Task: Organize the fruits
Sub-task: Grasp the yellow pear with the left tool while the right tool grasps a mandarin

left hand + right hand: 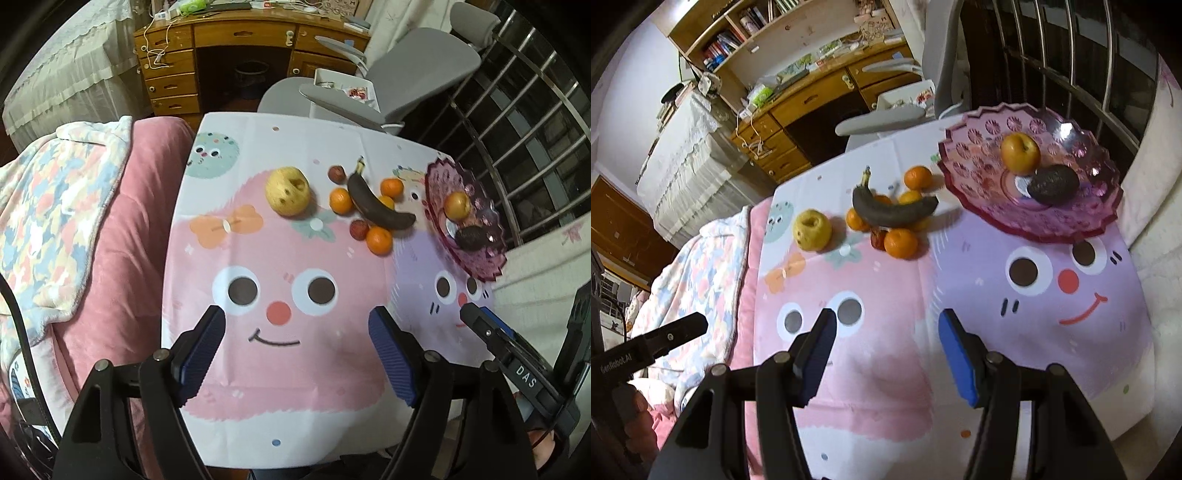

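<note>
Both claws are hovering over the near part of the cartoon-printed bench [280, 369], and both are standing apart with nothing between their pads: the left claw [297, 354] is gaping wide, the right claw [886, 354] is standing about half open. The fruits still to be sorted are lying in a loose cluster just beside the pink scalloped bowl [979, 147], on its far-left side: a blackened banana [894, 212] is resting across several mandarins [900, 242], a small reddish fruit [876, 238] is tucked against them, and a yellow apple [812, 229] is sitting a little farther from the bowl. Inside the bowl a golden round fruit [1020, 152] and a dark avocado [1052, 184] are already lying. The next pick is probably best made on the banana, since it is pinning the mandarins; gripping it across its middle should keep them from rolling toward the bench edge.
</note>
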Demonstrator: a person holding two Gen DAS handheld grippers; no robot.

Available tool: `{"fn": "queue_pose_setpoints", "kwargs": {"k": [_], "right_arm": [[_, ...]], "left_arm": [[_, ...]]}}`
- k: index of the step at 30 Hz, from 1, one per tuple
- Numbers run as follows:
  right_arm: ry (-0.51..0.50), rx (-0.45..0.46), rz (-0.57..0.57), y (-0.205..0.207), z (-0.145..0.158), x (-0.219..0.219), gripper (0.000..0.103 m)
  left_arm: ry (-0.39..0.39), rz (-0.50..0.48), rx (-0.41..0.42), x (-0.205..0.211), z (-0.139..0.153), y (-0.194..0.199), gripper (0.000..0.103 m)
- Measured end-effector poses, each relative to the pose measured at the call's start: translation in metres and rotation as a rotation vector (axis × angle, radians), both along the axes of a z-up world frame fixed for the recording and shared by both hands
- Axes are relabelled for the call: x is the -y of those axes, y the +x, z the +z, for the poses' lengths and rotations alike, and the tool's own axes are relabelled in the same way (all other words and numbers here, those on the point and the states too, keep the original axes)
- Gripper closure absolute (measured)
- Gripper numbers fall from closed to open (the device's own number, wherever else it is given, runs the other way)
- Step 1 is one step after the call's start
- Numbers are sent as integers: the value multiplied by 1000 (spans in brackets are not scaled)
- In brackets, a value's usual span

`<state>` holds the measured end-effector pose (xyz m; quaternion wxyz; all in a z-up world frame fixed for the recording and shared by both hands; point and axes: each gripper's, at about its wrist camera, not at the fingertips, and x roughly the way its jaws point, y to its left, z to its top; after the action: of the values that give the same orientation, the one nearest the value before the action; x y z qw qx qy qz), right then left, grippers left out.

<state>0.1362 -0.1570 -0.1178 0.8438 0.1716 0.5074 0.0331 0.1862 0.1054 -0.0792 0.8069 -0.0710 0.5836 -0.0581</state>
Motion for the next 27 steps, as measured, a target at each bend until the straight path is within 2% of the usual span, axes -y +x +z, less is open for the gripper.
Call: {"fn": "queue_pose_setpoints", "kwargs": {"k": [8, 13, 17, 27], "right_arm": [[29, 59, -10, 27, -20, -2, 45], [-6, 106, 2, 48, -38, -11, 40], [-48, 140, 27, 64, -54, -18, 40], [-111, 131, 54, 94, -107, -31, 40]], "left_arm": [[-7, 35, 2, -10, -20, 50, 15], [-37, 48, -6, -14, -49, 88, 15], [-72, 57, 5, -16, -77, 115, 15], [-134, 80, -4, -16, -148, 166, 15]]}}
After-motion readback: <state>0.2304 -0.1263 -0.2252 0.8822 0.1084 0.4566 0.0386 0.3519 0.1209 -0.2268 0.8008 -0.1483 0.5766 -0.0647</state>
